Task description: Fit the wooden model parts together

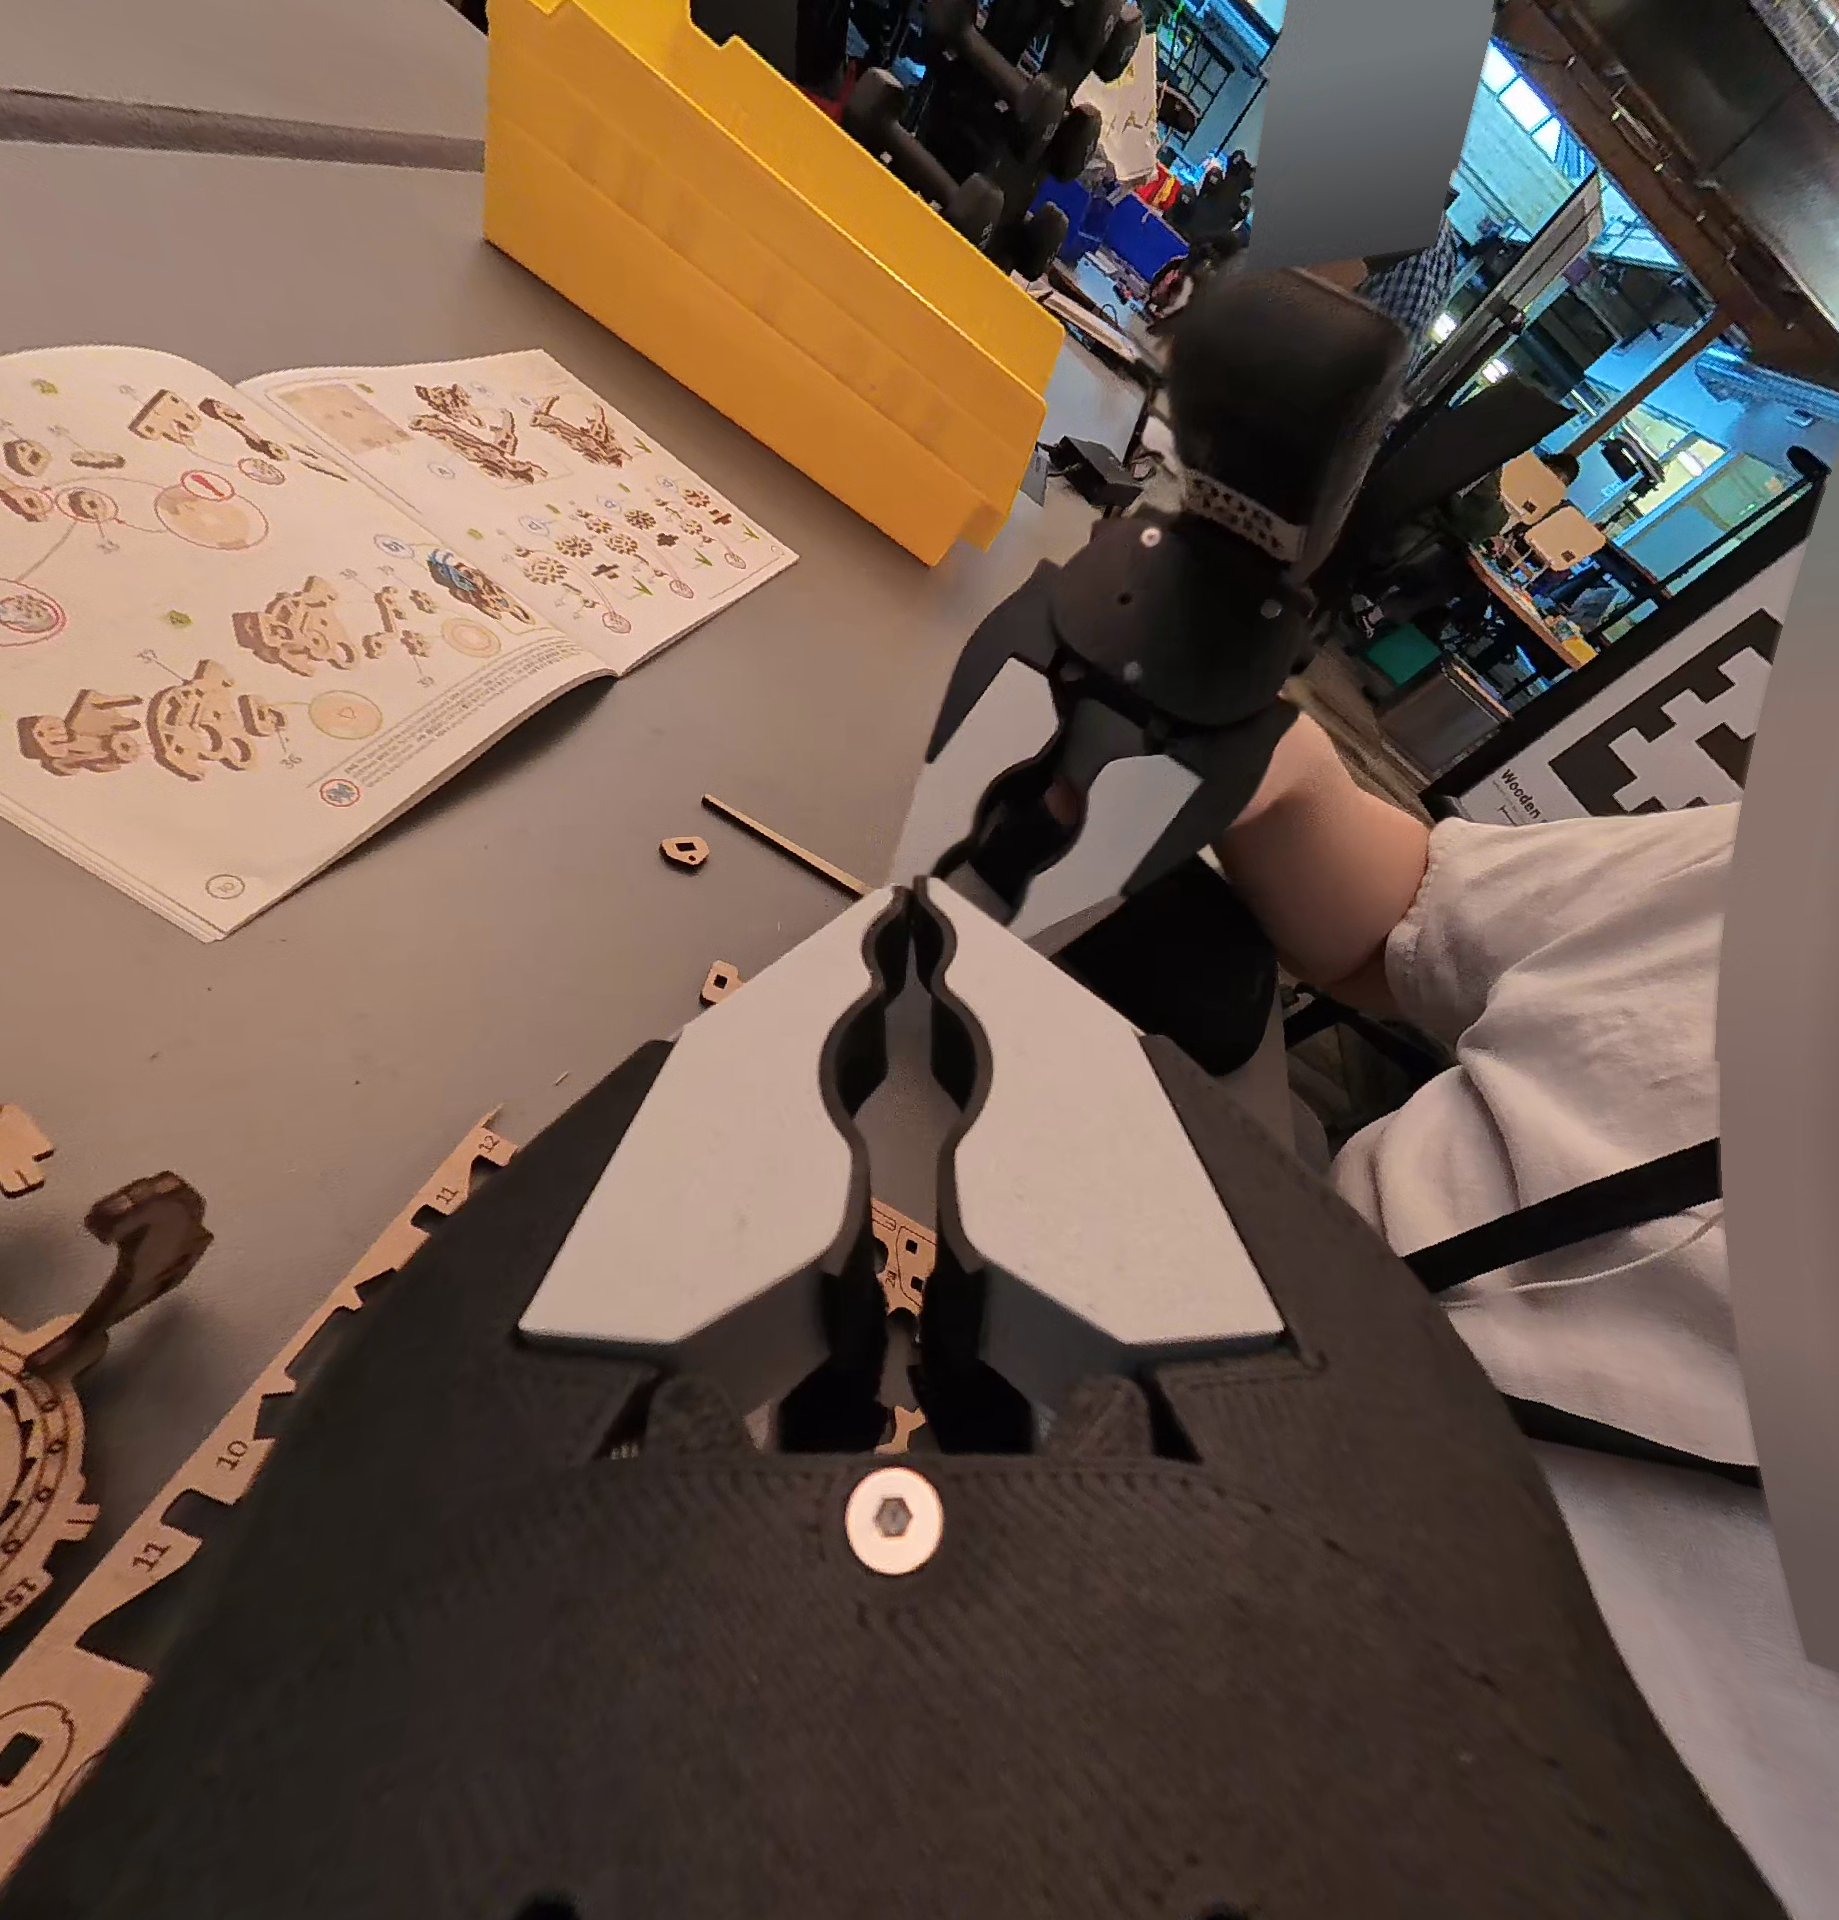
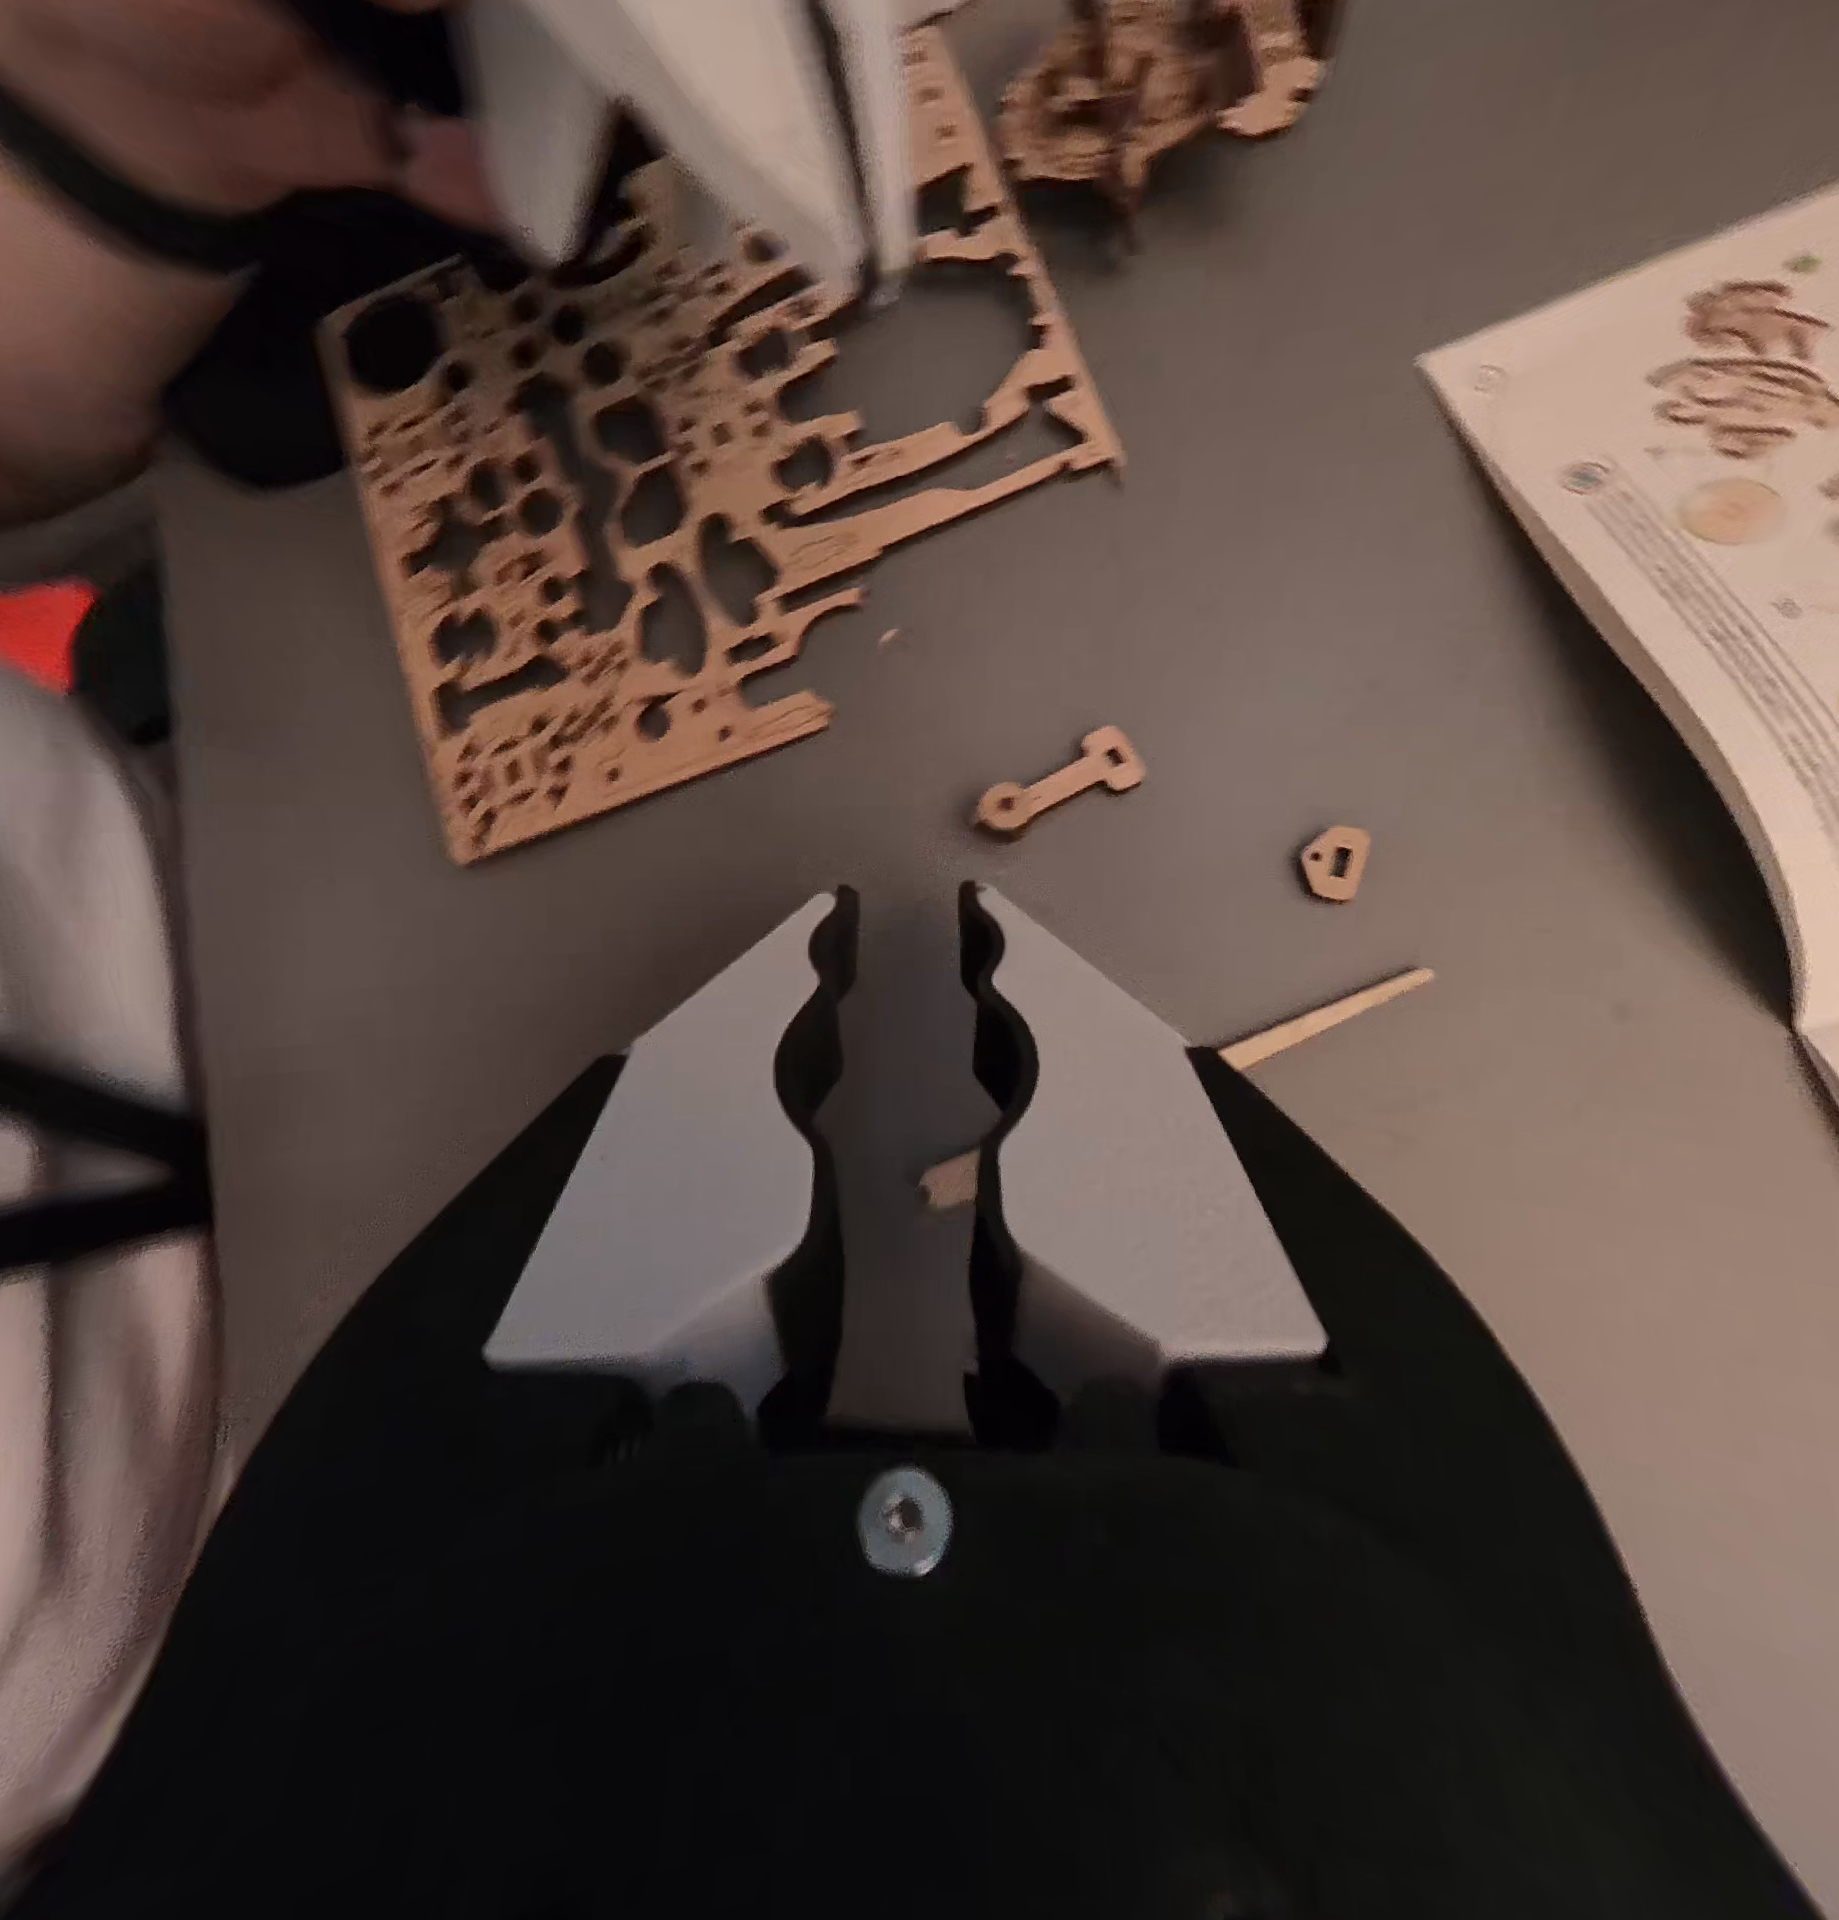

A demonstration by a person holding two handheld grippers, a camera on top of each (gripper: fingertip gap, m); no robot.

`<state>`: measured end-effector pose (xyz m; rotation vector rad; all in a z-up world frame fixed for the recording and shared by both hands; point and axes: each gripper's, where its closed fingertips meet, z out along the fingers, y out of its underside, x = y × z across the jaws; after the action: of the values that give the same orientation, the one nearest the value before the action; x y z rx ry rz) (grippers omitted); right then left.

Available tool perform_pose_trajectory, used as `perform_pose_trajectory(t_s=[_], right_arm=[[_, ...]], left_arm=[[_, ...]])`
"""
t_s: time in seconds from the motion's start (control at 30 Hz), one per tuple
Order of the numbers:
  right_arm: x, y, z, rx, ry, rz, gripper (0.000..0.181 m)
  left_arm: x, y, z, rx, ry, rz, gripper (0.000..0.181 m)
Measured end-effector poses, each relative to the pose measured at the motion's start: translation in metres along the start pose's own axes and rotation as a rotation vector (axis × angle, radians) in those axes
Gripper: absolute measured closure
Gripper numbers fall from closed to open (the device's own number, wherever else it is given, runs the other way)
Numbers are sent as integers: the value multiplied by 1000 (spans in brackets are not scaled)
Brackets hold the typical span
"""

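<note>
Left gripper (image 1: 912, 904): jaws pressed together at the tips with nothing between them, centre of the left wrist view.
Right gripper (image 2: 907, 902): jaws spread a little, empty, hovering over the grey counter (image 2: 1310, 623) at mid frame of the right wrist view.
Lever piece (image 2: 1060, 792): small flat wooden part with a round eye and a square head, lying just beyond the right gripper's tips.
Tab piece (image 2: 1333, 862): tiny pentagon with a slot, to the right of the lever piece, apart from it.
Stick (image 2: 1330, 1016): thin wooden rod at right of the fingers, flat on the counter.
Parts sheet (image 2: 686, 499): punched plywood fret, upper left, mostly emptied.
Built model (image 1: 21, 1382): partly assembled, lower left of the left wrist view.
Booklet (image 1: 271, 582): open, upper left.
Handling, as I judge: parts are light, stiff, thin and brittle; they lie flat, so pinch by the edges across the lever's narrow shank, gently, or it may snap or skate away.
</note>
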<state>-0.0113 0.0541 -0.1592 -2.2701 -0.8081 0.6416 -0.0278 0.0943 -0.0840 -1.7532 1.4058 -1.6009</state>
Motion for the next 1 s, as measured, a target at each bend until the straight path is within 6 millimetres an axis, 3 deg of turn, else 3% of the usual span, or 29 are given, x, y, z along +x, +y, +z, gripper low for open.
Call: perform_pose_trajectory(t_s=[0.03,0.17,0.3,0.43,0.77,1.0], right_arm=[[-8,5,-5,-12,-60,-67,163],[-19,15,-19,-1,-180,-267,156],[-35,6,-23,45,-336,-258,151],[-30,21,-11,-52,-300,-313,148],[-30,35,1,-104,-184,-386,145],[-28,35,2,-104,-159,-399,160]], left_arm=[[0,0,0,0,0,-1,181],[-1,0,0,0,12,-8,181],[-2,-1,0,6,10,-1,181],[-2,-3,-2,15,3,10,181],[0,-2,0,11,21,5,181],[-1,-1,1,9,27,-11,181]])
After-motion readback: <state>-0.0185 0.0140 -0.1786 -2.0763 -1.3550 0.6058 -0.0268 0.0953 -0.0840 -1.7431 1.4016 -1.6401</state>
